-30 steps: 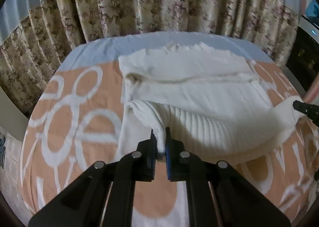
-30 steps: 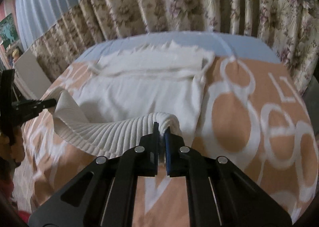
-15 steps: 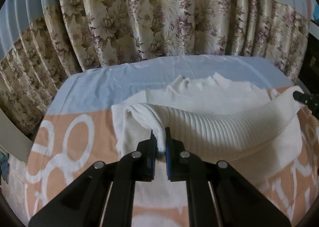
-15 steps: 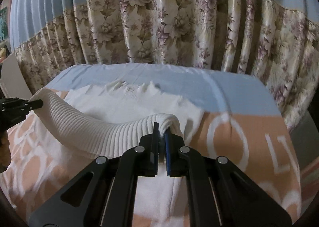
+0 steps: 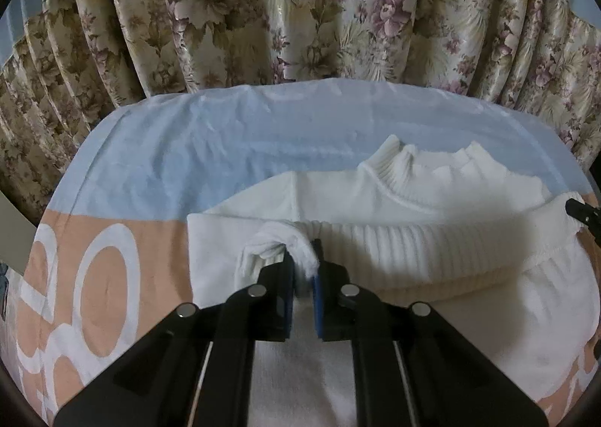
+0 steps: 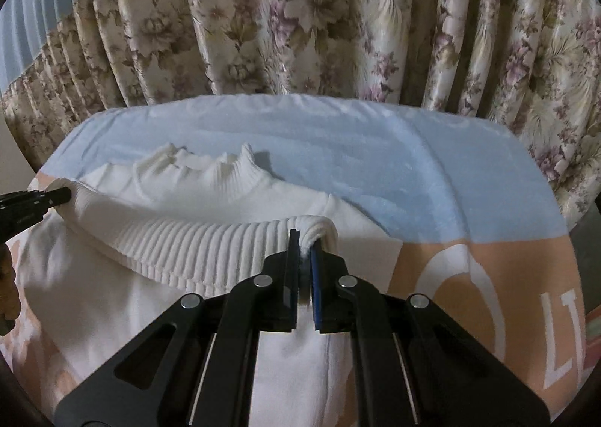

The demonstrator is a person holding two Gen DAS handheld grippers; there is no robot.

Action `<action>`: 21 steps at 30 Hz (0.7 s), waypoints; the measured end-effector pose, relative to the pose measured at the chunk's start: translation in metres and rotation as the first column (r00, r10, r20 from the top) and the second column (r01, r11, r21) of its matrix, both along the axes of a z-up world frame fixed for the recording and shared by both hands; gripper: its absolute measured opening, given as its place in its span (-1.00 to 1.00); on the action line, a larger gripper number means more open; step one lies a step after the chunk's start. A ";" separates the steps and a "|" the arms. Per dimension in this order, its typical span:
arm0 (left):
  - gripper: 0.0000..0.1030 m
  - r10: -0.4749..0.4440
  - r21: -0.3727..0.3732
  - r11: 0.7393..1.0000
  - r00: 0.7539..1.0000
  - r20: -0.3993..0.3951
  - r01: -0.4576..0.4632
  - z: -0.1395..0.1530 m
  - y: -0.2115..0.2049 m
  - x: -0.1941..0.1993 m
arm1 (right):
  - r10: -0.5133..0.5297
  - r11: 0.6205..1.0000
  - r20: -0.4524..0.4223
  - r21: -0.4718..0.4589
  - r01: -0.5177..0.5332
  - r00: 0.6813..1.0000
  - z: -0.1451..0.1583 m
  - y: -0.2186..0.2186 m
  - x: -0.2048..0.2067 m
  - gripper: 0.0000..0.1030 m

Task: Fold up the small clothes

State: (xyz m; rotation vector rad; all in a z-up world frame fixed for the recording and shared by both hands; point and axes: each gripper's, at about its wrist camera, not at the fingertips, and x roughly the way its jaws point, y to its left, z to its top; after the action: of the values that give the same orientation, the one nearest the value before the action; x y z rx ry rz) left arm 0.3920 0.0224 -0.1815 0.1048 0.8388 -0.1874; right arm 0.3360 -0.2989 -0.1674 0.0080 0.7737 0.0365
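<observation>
Carrying the ribbed hem [image 5: 405, 250] of a white sweater [image 5: 338, 201] up toward its collar [image 5: 432, 164], sweater lying on a bed [image 5: 210, 149]. Left tongs [image 5: 302, 271] starting to open, cloth still between; right tongs [image 6: 305, 258] clamped on the other hem corner. Keeping both corners level, laying the hem just below the collar. Since a second ago: moving the hem from mid-body almost to the collar.

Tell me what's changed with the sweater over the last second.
Both tongs carried the ribbed hem of the white sweater away from the camera, up over its body toward the collar. The left tongs are beginning to open, cloth between them; the right tongs remain shut on the hem. The collar and the blanket stayed put.
</observation>
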 end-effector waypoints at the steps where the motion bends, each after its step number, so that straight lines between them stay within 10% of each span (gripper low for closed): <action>1: -0.78 -0.003 0.011 1.000 1.000 -0.005 0.003 -0.002 -0.001 0.002 | -0.002 1.000 -0.013 0.002 0.002 1.000 -0.004 -0.001 0.004 -0.89; 6: -0.53 -0.016 0.032 0.999 0.999 -0.035 0.017 0.000 -0.002 0.006 | -0.028 1.000 -0.045 0.000 0.028 0.999 -0.012 -0.004 0.015 -0.73; 9: 0.11 0.001 0.016 1.000 1.000 -0.008 -0.001 0.017 0.009 0.004 | -0.020 1.000 -0.006 0.016 0.020 1.000 0.001 -0.008 0.010 -0.41; 21: 0.12 0.033 0.046 0.998 0.998 -0.057 -0.030 0.009 0.047 -0.053 | -0.042 0.999 -0.011 0.027 0.043 0.999 0.009 -0.022 -0.040 0.01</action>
State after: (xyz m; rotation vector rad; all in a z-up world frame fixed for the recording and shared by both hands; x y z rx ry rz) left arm 0.3391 0.0695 -0.1721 0.1291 0.9017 -0.1426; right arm 0.2955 -0.3208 -0.1579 0.0509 0.7830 0.0067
